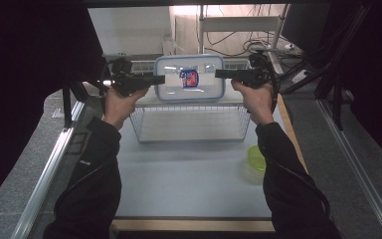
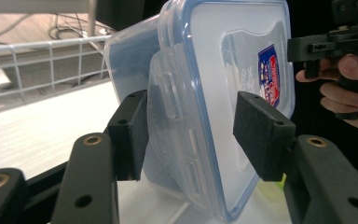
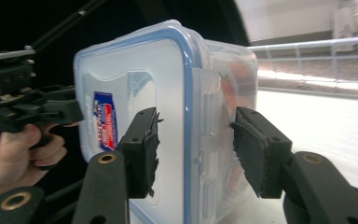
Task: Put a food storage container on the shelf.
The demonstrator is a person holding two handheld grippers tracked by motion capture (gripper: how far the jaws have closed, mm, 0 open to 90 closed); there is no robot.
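Standing a clear food container (image 1: 189,77) on its edge, you hold it between both tools over the far part of a white wire basket (image 1: 191,130) at the middle of the table (image 1: 179,179). Its blue-rimmed lid (image 2: 235,60) faces you, with a red and blue sticker (image 1: 189,78) near its centre.

Your left gripper (image 1: 155,79) comes in from the left. In the left gripper view its jaws stand partly apart, one pad on each side of the lid's edge and side latch (image 2: 170,95); whether the pads actually press the plastic is hard to tell.

Your right gripper (image 1: 220,73) comes in from the right and mirrors it. In the right gripper view its jaws straddle the opposite edge and latch (image 3: 209,121), again narrowed around the rim with contact unclear.

Holding opposite short sides likely keeps the box from tipping or swinging, since one tool alone would let it pivot. Bracketing the latches also suggests you may be about to work the clips or lower the box into the basket.

A small round tub with a yellow-green lid (image 1: 256,158) sits on the table, near and to the right, well apart from the basket.
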